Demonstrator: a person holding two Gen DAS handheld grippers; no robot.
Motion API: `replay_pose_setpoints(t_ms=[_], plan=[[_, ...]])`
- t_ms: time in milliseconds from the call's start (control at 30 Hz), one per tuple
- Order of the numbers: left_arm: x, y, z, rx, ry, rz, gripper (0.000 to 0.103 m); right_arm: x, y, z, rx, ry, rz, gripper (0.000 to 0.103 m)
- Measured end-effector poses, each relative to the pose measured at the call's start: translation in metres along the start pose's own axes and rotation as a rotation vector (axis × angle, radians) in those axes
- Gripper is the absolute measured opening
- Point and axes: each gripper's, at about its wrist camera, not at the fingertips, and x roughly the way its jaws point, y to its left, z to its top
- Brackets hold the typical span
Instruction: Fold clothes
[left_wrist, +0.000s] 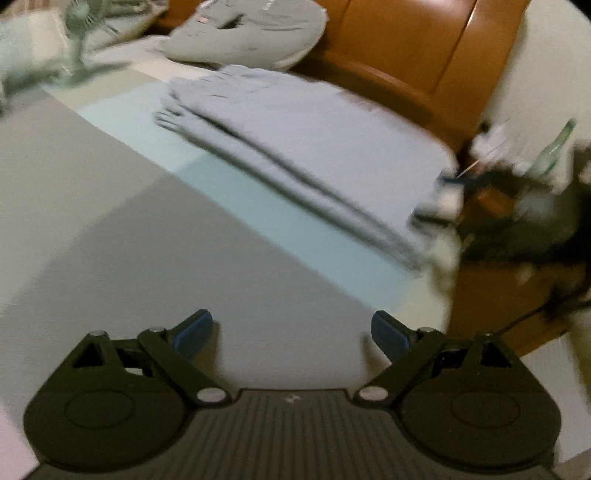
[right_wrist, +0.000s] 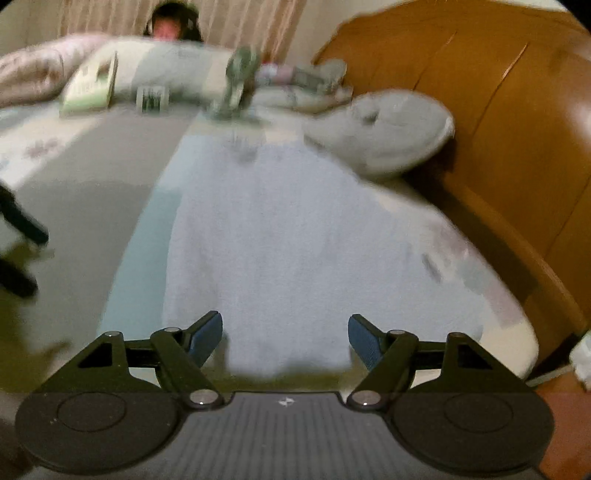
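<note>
A pale lavender garment (left_wrist: 314, 147) lies folded flat on the bed, with stacked edges along its near-left side in the left wrist view. My left gripper (left_wrist: 291, 332) is open over the bare grey sheet, well short of the garment. The right wrist view shows the same garment (right_wrist: 295, 240) spread out straight ahead. My right gripper (right_wrist: 285, 336) is open just above the garment's near edge, with nothing between the blue pads (right_wrist: 207, 338). Both views are blurred by motion.
A grey cloth pile (left_wrist: 251, 33) sits by the orange wooden headboard (left_wrist: 424, 48). A small fan (right_wrist: 240, 81), a box (right_wrist: 92, 85) and a jar (right_wrist: 151, 98) stand on the far side of the bed. A person (right_wrist: 171, 26) is behind them. A green bottle (left_wrist: 554, 147) stands off the bed.
</note>
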Motion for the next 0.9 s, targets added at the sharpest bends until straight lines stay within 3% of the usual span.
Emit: replay_pose_setpoints(t_ms=[67,333,400,500,633,767,900], plan=[[-0.003,-0.002,-0.001,0.016,0.002,0.076,0.093,0.001,0.000,0.016,0.019,-0.039,0.012,0.080],[-0.030,0.004,-0.017,-0.038,-0.023,0.170,0.093,0.047,0.013,0.033,-0.006,0.044,0.064,0.080],[-0.038,0.003,-0.022,-0.026,-0.030,0.191,0.093,0.050,0.011,0.046,0.013,0.016,0.080,0.081],[-0.045,0.002,-0.024,-0.023,-0.035,0.209,0.093,0.061,0.006,0.082,0.014,-0.051,0.057,0.087],[-0.053,0.000,-0.025,-0.026,-0.057,0.220,0.093,0.116,-0.002,0.111,-0.017,0.004,0.026,0.091],[-0.061,0.001,-0.030,-0.041,-0.089,0.227,0.093,0.162,-0.007,0.103,-0.005,0.102,0.046,0.099],[-0.063,0.004,-0.035,-0.054,-0.092,0.252,0.093,0.146,-0.013,0.119,0.015,0.069,0.075,0.100]])
